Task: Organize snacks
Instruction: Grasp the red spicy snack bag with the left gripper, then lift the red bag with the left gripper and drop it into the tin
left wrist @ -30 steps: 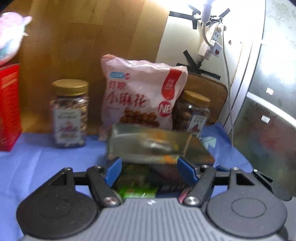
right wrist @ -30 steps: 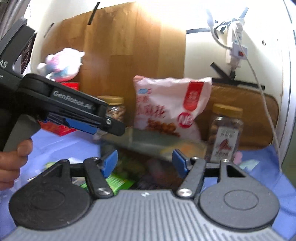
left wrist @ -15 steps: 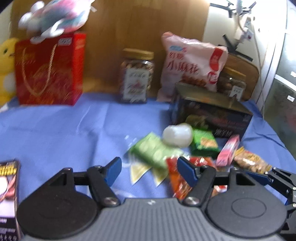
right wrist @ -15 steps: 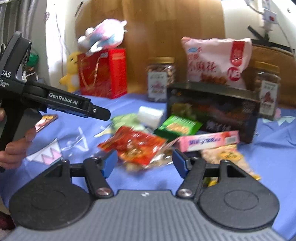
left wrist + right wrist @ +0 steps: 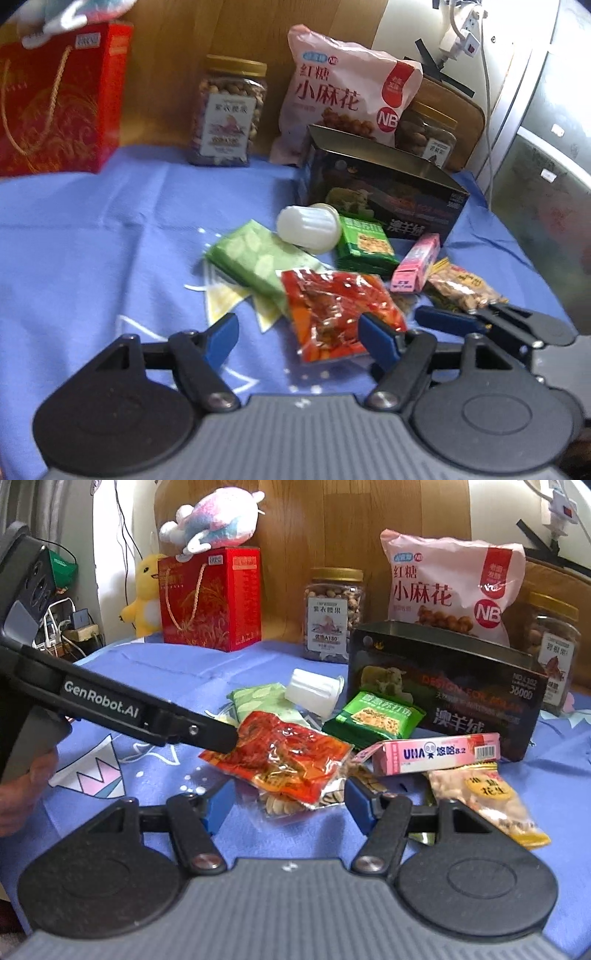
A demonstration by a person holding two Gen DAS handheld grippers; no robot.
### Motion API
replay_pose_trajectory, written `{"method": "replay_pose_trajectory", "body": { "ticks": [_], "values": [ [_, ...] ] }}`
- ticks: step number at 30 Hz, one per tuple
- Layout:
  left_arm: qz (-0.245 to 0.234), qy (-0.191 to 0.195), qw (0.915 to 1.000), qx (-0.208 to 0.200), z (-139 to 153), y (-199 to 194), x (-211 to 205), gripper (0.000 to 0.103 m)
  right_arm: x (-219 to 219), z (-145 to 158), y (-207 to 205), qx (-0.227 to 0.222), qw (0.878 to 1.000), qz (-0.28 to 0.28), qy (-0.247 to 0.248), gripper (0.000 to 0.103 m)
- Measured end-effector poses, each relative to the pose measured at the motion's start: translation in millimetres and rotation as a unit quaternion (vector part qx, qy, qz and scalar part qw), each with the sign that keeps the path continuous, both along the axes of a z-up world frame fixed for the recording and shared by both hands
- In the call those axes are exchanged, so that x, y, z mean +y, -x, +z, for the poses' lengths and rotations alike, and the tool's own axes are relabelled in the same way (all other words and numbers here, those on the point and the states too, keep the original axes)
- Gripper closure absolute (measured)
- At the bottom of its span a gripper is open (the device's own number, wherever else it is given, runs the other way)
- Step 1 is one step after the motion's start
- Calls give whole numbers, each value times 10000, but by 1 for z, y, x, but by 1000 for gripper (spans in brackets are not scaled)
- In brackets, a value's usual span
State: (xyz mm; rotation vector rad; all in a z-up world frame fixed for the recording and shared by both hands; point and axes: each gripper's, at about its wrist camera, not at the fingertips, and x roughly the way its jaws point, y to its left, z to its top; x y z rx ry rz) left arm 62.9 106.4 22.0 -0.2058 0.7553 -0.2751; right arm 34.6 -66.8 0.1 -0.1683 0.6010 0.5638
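A pile of small snacks lies on the blue cloth in front of a dark open box (image 5: 384, 192) (image 5: 447, 686): a red packet (image 5: 332, 310) (image 5: 288, 753), a light green packet (image 5: 255, 258), a dark green packet (image 5: 376, 716), a pink box (image 5: 436, 753), a white cup (image 5: 310, 229) and a peanut bag (image 5: 487, 801). My left gripper (image 5: 299, 336) is open and empty just short of the red packet. My right gripper (image 5: 288, 805) is open and empty, also just short of it.
Along the back wall stand a red gift bag (image 5: 210, 598) with a plush toy on top, two nut jars (image 5: 334, 616) (image 5: 550, 650) and a large pink snack bag (image 5: 450, 590). A yellow plush (image 5: 144, 594) sits far left.
Both grippers pulled back from the dark box, which now stands on the cloth behind the pile. The view went from close on the box to the whole snack pile.
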Motion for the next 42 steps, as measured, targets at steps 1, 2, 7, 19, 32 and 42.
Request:
{"method": "replay_pose_trajectory", "body": {
  "ticks": [1,2,7,19,32,42],
  "values": [
    [-41,89,9999,45,-1,-3,0,30,2,-1,-3,38,10000,0,15,35],
    [-60,140,9999,79,-2,-5,-1,30,3,-2,-5,72,10000,9,18,35],
    [-199,363,9987,293,-8,-18,-8,40,10,-8,-12,20,9999,26,156,32],
    [-90,202,9997,125,-1,0,-5,71,28,-8,3,-480,9974,238,486,58],
    [-146,243,9996,-37,14,31,-8,90,46,-7,41,-1133,9872,787,799,83],
    [-558,130,9971,-497,50,8,-43,90,29,6,43,-2094,9729,257,949,87]
  ]
}}
